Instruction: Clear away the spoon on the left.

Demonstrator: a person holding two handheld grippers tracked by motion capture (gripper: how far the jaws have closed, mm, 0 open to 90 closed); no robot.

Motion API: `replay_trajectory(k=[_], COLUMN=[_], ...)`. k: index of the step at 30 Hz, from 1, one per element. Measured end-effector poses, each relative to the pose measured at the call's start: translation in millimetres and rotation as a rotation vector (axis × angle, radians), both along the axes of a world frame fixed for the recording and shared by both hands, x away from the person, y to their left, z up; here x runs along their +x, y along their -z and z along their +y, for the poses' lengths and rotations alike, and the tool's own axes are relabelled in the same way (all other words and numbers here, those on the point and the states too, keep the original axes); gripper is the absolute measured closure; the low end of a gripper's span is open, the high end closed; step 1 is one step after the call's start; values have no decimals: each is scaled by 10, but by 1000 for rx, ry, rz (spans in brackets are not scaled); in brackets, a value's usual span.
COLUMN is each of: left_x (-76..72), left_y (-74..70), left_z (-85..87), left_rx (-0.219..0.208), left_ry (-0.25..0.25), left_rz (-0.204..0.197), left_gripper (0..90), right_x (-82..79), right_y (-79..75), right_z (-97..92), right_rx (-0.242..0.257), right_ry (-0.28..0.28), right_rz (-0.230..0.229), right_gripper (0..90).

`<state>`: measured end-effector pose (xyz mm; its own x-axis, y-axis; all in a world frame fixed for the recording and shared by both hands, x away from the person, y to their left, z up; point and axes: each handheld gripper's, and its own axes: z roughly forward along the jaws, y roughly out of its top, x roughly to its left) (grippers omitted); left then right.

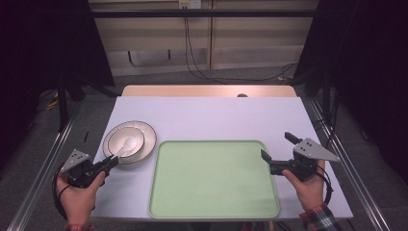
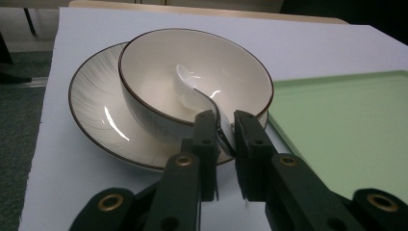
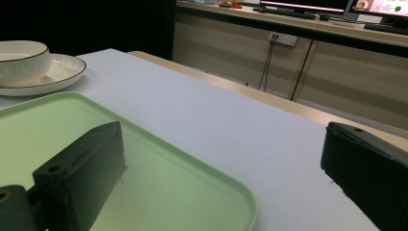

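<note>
White desk (image 1: 207,115): left gripper (image 2: 224,129) clamps spoon (image 2: 195,89) handle in bowl (image 2: 240,82) on plate (image 2: 96,110); right gripper (image 1: 275,153) gapes beside green tray (image 1: 211,192).

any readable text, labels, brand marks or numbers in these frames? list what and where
None readable.
Bowl, plate, spoon, green tray: no print or marks visible.
Both grippers, left gripper and right gripper: no lettering visible.
Monitor screens at the top of the right gripper view: some graphics, too small and blurred to read.
</note>
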<state>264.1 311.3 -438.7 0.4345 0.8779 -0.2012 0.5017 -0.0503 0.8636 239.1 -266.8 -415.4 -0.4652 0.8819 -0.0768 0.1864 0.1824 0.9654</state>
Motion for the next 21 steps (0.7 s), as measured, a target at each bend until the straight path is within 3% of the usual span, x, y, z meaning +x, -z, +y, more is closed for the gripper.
replay_trajectory(k=[10, 21], left_x=[1, 12], left_y=[-8, -47], left_z=[-22, -18], left_rx=[7, -10], left_ry=[5, -6], left_rz=[-3, -57], left_gripper=[853, 854], right_x=[-4, -6], right_y=[2, 4], right_z=[4, 1], right_rx=[-6, -7], right_ry=[0, -3], right_rz=[-1, 1], right_gripper=[14, 14])
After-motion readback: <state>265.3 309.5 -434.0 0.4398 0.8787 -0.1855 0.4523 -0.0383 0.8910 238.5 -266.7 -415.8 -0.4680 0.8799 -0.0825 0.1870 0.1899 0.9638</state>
